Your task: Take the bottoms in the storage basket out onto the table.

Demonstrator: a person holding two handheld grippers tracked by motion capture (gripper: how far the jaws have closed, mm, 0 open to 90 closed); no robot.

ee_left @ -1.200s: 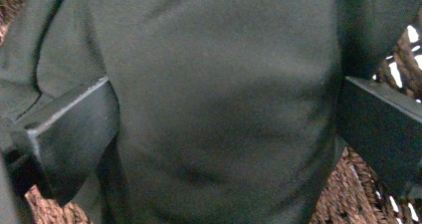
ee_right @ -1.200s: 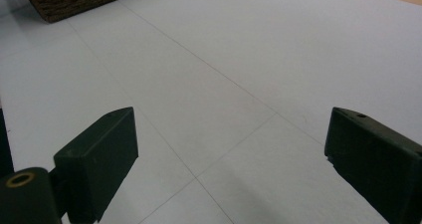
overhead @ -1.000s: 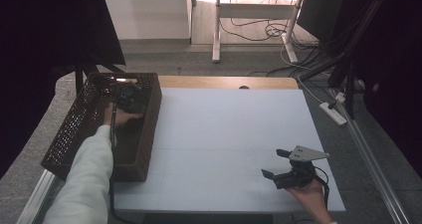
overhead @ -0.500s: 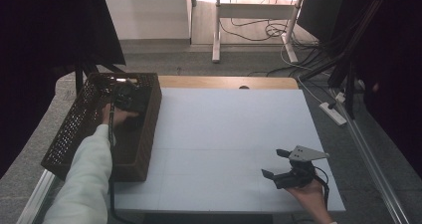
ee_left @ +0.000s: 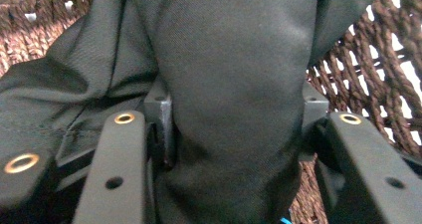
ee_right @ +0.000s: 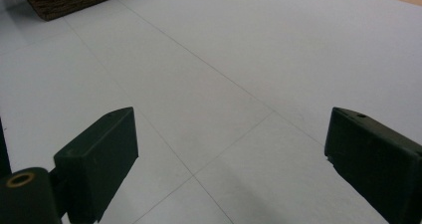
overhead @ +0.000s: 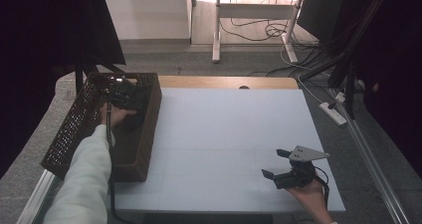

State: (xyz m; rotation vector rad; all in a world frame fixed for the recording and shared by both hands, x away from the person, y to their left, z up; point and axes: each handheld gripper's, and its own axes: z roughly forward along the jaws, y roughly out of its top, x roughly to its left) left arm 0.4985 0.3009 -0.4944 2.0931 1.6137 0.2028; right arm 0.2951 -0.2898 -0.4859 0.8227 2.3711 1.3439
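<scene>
Dark cloth (ee_left: 229, 99) sits in the woven basket (overhead: 74, 129) at the far left of the desk (overhead: 234, 134), bunched up against the weave. Left tool (overhead: 124, 95) is down inside the basket, and its jaws have just been closing: a thick fold of the cloth now fills the gap between them and the pads look pressed into it from both sides, so I read this as a grip on the cloth. The rest of the cloth spreads off to the left of the fold in the left gripper view, loose and creased

Right tool (overhead: 279, 170) is well apart, at the near right of the desk, jaws wide with nothing between them, just bare white surface ahead of it. A corner of the basket shows far off in the right gripper view

Risks from here, as I judge them:
- the grip is on a fat bundle, not an edge; on the lift the fold could slide out of the pads, since the fabric looks smooth
- cloth could snag on the rough weave and drag the basket along or tip it, as nothing pins the basket down
- can't tell how much cloth lies below the fold, so a short lift may leave the tail hanging inside
- basket overhangs the left desk edge a bit; a sideways tug could shift it further
</scene>
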